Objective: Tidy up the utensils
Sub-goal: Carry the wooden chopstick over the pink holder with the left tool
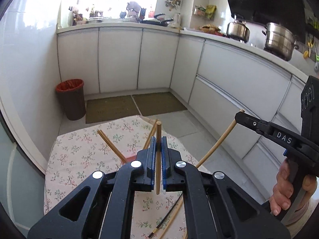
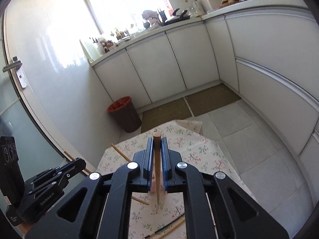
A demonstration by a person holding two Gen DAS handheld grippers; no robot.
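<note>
My left gripper [image 1: 158,139] is shut on a brown wooden chopstick [image 1: 158,131] that stands upright between its blue pads. At the right of that view a hand holds my right gripper [image 1: 240,117], shut on a pale chopstick [image 1: 219,139] slanting down to the table. In the right wrist view the right gripper [image 2: 157,139] clamps that chopstick [image 2: 157,159]; the left gripper [image 2: 81,163] shows at lower left. Both hang above a floral-cloth table [image 1: 79,159]. Two chopsticks [image 1: 111,145] lean from a reddish holder [image 1: 129,157] mostly hidden beneath the left gripper. A black chopstick [image 1: 165,223] and a pale one [image 1: 172,217] lie on the cloth.
A brown bin with a red liner [image 1: 71,99] stands on the floor by the wall. White cabinets [image 1: 119,59] run along the back and right, with two mats [image 1: 135,105] before them. Pots [image 1: 279,39] sit on the counter. A door handle [image 2: 14,63] is at left.
</note>
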